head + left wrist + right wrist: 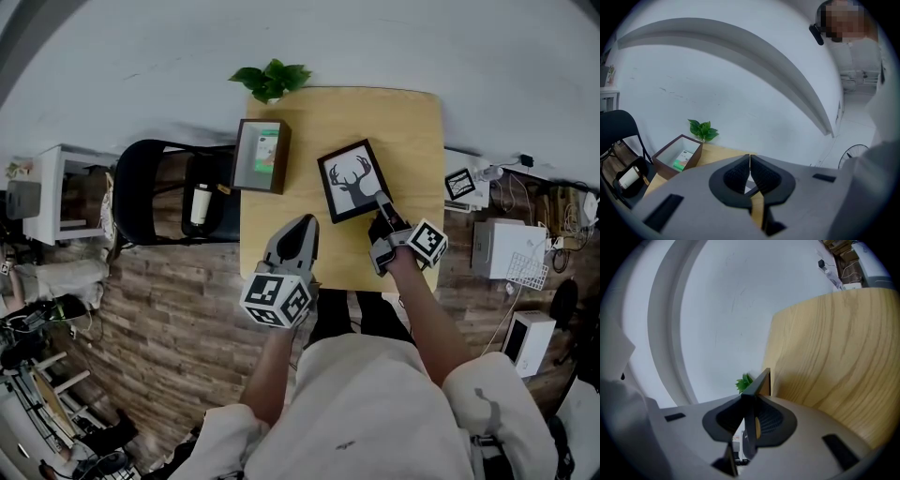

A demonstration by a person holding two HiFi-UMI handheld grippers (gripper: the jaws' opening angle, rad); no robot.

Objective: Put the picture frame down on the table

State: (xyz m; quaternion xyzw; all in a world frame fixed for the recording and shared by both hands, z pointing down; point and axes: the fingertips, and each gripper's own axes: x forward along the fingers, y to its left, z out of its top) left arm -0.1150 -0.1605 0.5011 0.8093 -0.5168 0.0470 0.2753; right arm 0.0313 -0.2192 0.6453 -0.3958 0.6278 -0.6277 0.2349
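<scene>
Two jaws of the right gripper (381, 204) clamp the picture frame (353, 180); left gripper (304, 225) closed, empty; box (261, 156), plant (272, 79) nearby.

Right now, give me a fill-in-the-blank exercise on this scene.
The frame pictures a ____.
The right gripper is shut on the ____.
The left gripper holds ____.
In the head view, the box stands at the table's ____ edge.
Missing: deer; frame; nothing; left.

Even, soft daylight-like brightness fills all views; faint shadows fall on the surface (281, 234). Strong fisheye bending with dark corners; close hand-held gripper bodies look blurred.
</scene>
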